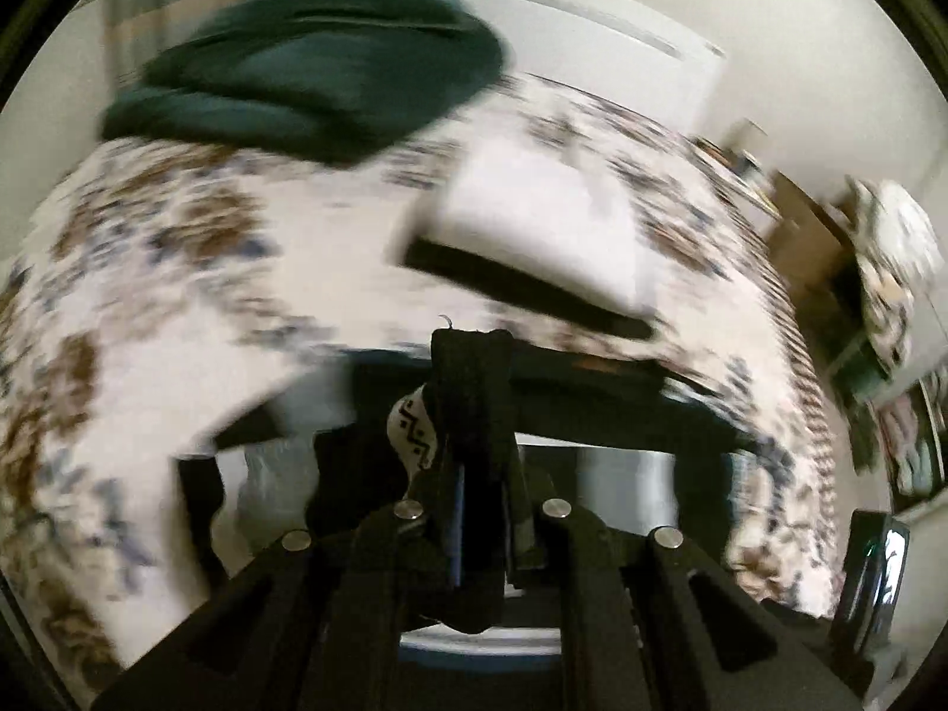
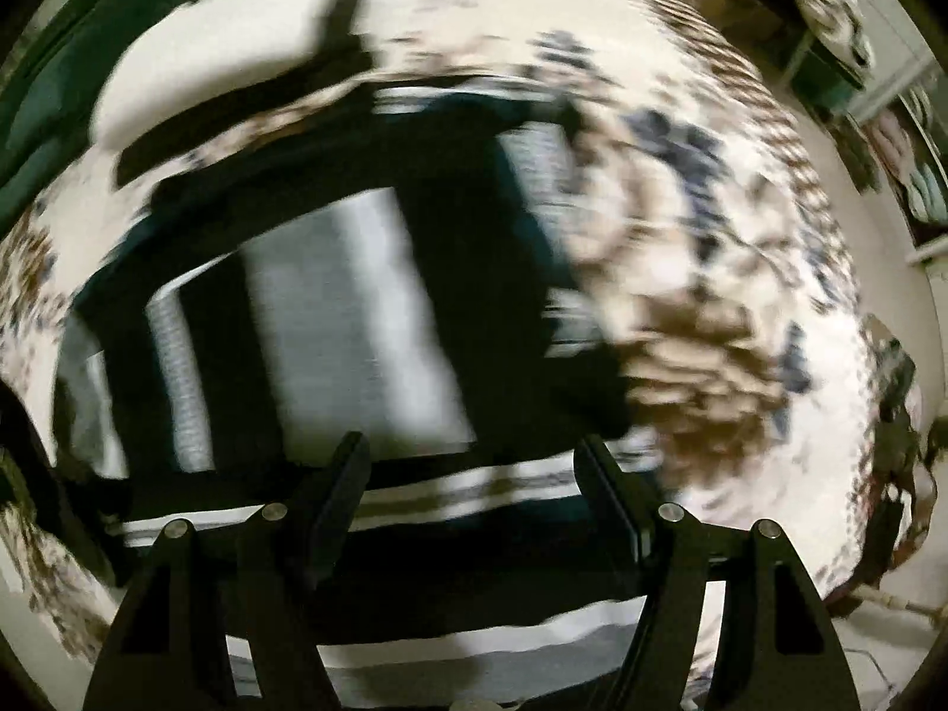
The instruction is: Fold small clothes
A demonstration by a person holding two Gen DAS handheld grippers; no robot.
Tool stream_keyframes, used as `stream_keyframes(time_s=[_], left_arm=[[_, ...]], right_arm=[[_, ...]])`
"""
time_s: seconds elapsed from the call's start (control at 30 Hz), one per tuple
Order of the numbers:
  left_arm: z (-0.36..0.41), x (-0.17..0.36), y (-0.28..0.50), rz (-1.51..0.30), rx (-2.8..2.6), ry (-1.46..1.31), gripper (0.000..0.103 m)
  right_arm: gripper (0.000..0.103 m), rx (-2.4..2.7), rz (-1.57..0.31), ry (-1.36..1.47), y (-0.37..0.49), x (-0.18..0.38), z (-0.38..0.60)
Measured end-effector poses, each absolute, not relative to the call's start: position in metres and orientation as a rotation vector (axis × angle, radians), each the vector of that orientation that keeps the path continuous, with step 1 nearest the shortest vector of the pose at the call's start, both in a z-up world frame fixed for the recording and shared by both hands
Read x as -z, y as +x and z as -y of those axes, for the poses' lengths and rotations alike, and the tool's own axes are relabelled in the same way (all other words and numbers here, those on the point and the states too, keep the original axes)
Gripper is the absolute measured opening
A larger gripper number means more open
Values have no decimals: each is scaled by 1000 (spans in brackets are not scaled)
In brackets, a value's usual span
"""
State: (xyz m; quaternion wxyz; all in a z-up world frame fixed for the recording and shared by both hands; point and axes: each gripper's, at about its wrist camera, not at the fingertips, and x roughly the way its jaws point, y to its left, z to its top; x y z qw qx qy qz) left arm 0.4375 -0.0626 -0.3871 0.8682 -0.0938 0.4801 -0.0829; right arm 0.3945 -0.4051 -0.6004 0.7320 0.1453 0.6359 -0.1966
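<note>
- Two views, both smeared, so fine detail is lost.
- Left wrist view: the left gripper [image 1: 474,409] is pinched down on a small dark garment [image 1: 471,367], black knit fabric that bunches up between the fingers and hangs out below them. A white piece with a black zigzag pattern [image 1: 415,435] sits just beside the left finger; whether it belongs to the same garment cannot be told.
- Left wrist view, beyond the gripper: a bed with a floral cover [image 1: 178,272] carries a dark green folded garment [image 1: 308,71] at the far side and a white folded piece with a black band [image 1: 533,237] nearer the middle, the two apart from each other.
- Right wrist view: the right gripper [image 2: 474,503] points down with its jaws standing wide and nothing between them. Under it lies a black, grey and white striped garment [image 2: 355,308], spread on the floral bed cover [image 2: 711,296].
- Handling, as a judgement: the small clothes look light, soft and limp, so they will sag from any single grip point and slide little on the bedding. An edge or corner taken in a thin pinch, rather than the bulky middle, should give the cleanest fold, with the free gripper pinning or lifting the opposite edge.
</note>
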Motion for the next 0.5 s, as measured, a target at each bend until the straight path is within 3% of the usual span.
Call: stream_keyframes(time_s=[0.27,0.3,0.37,0.4,0.43,0.5], left_arm=[[192,390,430,-1052,257,-156,13],[194,389,428,-1043,246,-160,22],[191,387,425,-1022,225,-159,60],[189,389,425,-1021,209,-156,96],[186,391,425,-1017,183,-152,102],[167,392,420,-998,117,-134,102]], right_arm=[[73,453,-1438,417,364,610,503],[73,427,-1433,438,363,610,510],[73,391,-1431,452,367,608,516],[73,367,-1426,464,370,607,519],[73,345,-1421,478,372,606,519],[73,284,-1407,519,384,602,516]])
